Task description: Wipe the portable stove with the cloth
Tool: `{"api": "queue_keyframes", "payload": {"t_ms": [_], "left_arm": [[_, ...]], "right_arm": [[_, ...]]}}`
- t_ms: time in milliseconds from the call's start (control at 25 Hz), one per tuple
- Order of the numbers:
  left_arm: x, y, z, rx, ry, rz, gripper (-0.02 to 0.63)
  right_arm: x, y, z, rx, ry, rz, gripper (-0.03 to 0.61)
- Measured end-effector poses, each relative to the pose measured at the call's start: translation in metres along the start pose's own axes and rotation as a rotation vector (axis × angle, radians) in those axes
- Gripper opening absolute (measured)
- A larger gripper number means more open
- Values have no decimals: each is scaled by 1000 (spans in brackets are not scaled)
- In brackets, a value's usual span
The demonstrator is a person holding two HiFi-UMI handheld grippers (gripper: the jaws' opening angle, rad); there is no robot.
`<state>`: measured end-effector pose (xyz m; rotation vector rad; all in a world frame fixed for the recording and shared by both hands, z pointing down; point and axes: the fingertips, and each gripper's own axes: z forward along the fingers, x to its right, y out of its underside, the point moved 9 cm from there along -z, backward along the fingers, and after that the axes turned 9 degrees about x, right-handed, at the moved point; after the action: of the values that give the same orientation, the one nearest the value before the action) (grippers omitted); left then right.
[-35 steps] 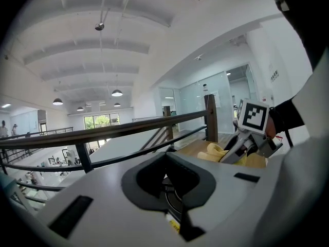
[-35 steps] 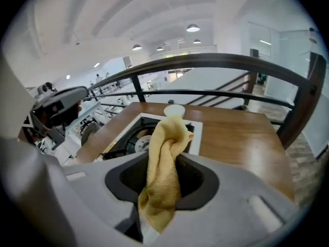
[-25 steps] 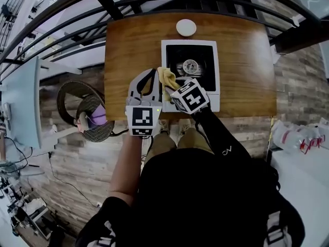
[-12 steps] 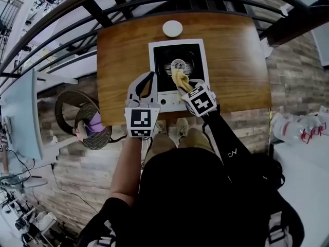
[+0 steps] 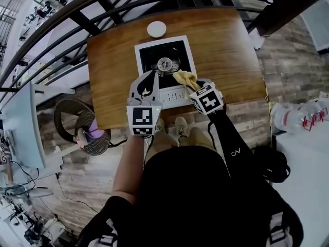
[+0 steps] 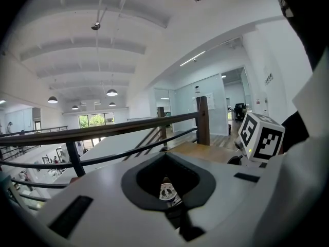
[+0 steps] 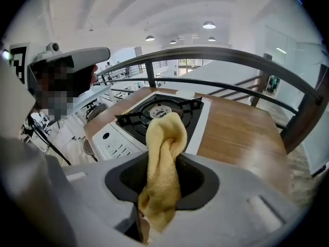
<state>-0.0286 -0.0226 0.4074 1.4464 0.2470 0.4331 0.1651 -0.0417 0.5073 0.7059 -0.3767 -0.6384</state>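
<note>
Two grippers over the wooden table (image 5: 226, 50): left gripper (image 5: 152, 77) at the stove's front-left, jaws together on nothing; white portable stove (image 5: 172, 94) mid-table; yellow cloth (image 5: 185, 77) over its front-right edge, contact unclear, clamped by one end in the right gripper (image 5: 197, 86). Cloth looks soft, light, floppy; best gripped low on the bunch, leaving a loose wad for pressing.

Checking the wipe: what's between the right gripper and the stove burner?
The yellow cloth, held by the right gripper, stands before the burner; the right gripper view shows it.
</note>
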Motion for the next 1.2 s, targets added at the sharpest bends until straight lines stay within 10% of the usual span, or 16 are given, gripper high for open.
{"api": "queue_keyframes", "payload": {"t_ms": [440, 1200], "left_arm": [[-14, -23, -24, 44, -48, 38, 6], [-54, -65, -76, 135, 47, 54, 6]], "right_arm": [[-20, -41, -26, 244, -20, 26, 127], [-98, -86, -98, 696, 267, -46, 127]]}}
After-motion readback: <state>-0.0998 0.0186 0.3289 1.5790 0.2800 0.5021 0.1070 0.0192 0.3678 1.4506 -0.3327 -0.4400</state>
